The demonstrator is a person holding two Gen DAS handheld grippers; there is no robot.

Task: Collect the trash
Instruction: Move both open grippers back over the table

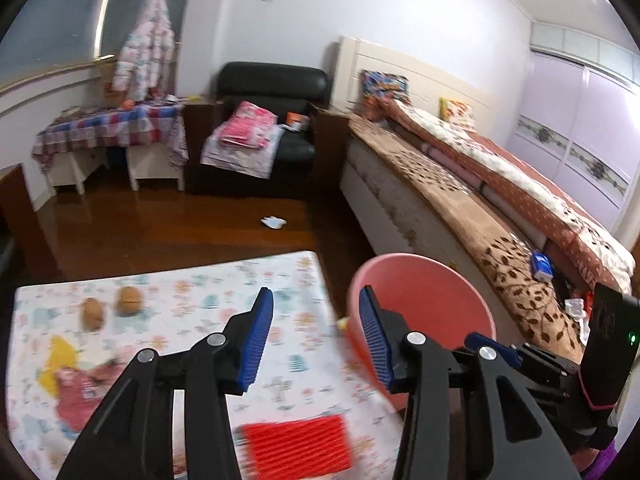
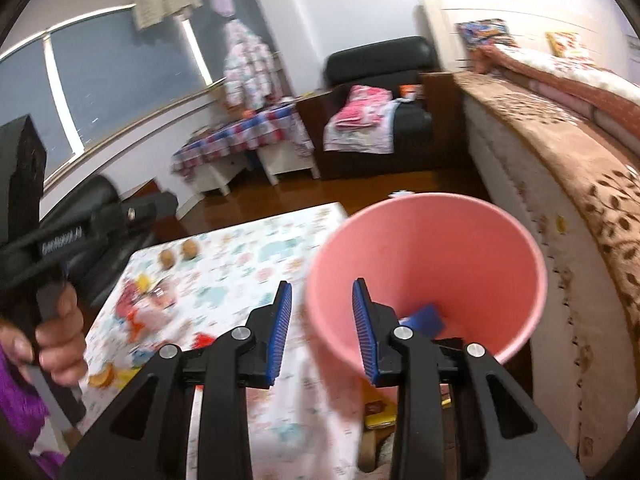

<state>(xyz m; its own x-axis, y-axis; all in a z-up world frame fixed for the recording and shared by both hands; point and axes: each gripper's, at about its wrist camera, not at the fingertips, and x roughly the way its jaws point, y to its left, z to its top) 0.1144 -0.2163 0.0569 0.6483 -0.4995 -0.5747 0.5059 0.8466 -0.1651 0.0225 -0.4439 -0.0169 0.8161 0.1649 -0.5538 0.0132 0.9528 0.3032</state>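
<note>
Black armchair [image 1: 272,120] with pink folded cloth [image 1: 248,126], checked tablecloth [image 1: 108,128], bed [image 1: 500,176], hanging floral jacket [image 1: 146,52]

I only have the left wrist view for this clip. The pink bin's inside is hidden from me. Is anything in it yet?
Observer: Yes. The right wrist view looks into the pink bin, and a blue item lies at its bottom.
Operator: Is the right gripper holding anything?
Observer: No. The right gripper is open with nothing between its pads; the bin's near rim sits in front of it.
Operator: Any trash I cannot see?
Observer: A yellow scrap lies on the brown blanket beside the bin.
Operator: And who holds the left gripper?
Observer: A hand with a purple sleeve grips its handle.
</note>
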